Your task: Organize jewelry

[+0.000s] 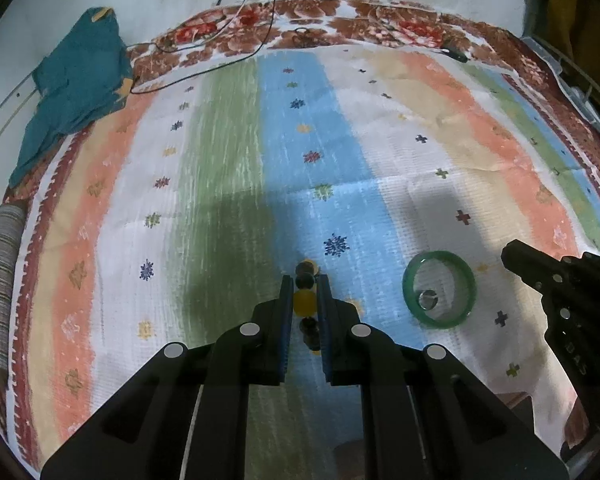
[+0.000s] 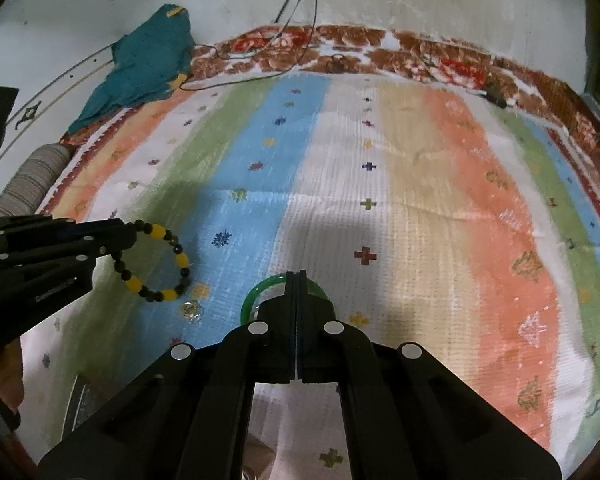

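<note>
Left gripper (image 1: 305, 286): fingers closed on a beaded bracelet (image 2: 156, 264) of dark and yellow beads; a yellow bead sits clamped between the blue pads, and in the right wrist view the rest of the loop hangs free from the fingertips above the striped cloth (image 1: 228, 184). Right gripper (image 2: 296, 280): fingers fully closed, pads meeting; the green bangle (image 1: 439, 288) lies just past their tips, and whether its rim is pinched cannot be told. In the left wrist view the bangle lies on the blue and white stripes, with a small clear ring (image 1: 428, 298) inside it. Another small glinting piece (image 2: 191, 310) lies on the cloth below the bracelet. Teal fabric (image 1: 80, 84) and thin cables (image 1: 260, 24) at the far edge.
</note>
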The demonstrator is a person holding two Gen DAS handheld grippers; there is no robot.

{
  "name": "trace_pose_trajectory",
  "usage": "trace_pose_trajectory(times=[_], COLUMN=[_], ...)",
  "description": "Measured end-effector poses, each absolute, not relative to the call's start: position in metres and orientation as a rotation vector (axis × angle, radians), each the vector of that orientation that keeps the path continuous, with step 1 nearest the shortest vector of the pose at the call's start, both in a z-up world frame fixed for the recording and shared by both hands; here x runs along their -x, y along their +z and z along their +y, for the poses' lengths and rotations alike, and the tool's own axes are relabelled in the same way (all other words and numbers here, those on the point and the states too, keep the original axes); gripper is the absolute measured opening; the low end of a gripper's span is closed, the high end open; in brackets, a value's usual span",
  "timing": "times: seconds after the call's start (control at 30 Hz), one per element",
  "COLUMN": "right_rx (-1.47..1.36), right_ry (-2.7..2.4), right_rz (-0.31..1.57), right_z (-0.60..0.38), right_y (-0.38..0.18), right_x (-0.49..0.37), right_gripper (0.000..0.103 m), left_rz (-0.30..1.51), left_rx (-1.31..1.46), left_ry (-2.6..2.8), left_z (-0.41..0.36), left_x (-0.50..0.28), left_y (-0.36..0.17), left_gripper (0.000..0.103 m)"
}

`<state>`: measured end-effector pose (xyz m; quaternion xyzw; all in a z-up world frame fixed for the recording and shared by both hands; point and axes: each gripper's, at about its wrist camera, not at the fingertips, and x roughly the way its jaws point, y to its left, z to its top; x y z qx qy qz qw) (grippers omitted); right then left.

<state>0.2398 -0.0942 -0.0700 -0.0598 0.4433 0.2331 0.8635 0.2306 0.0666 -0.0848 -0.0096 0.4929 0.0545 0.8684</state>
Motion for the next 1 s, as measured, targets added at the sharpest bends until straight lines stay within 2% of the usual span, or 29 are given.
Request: trace_pose_trajectory(times=[0.23, 0.27, 0.3, 0.33, 0.67, 0.77, 0.87, 0.9, 1.0], right_rx=[0.082, 0.074, 0.068, 0.057, 0.069, 0.093, 0.120, 0.124, 0.147], right_ry=[0.453, 0.442, 0.437, 0.436, 0.398, 0.386, 0.373, 0.382, 0.383], right_rz=[1.073, 1.086, 1.093, 1.099, 1.136, 1.144, 1.132, 1.132, 1.110], right_z=[-0.101, -0.102, -0.103, -0.104, -0.100, -0.098, -0.098, -0.098, -0.097], right_y=[-0.096, -0.101, -0.103, -0.106, -0.130, -0.139, -0.142, -0.143, -0.144], right_x=[-0.250, -0.253, -0.254, -0.256, -0.274, -0.277, -0.276, -0.276, -0.273], right_gripper=[0.003, 0.009, 0.034, 0.049, 0.049, 0.038, 0.020, 0.008, 0.008], left_rz=[1.040, 1.044, 1.047, 1.050, 1.074, 1.076, 1.080, 1.081, 1.076], left_rx=[0.006, 0.004, 0.002, 0.001, -0.003, 0.004, 0.010, 0.008, -0.004], left_ry=[0.101, 0.099, 0.098, 0.097, 0.103, 0.104, 0.103, 0.102, 0.093], left_z=[0.061, 0.061, 0.061, 0.061, 0.067, 0.070, 0.070, 0.070, 0.066], left_x=[-0.226, -0.227, -0.228, -0.228, -0.234, -0.235, -0.237, -0.237, -0.236], left_y=[-0.086, -0.087, -0.089, -0.090, -0.101, -0.102, -0.103, -0.104, -0.102], left_gripper=[0.011, 0.011, 0.011, 0.011, 0.011, 0.011, 0.011, 0.011, 0.011])
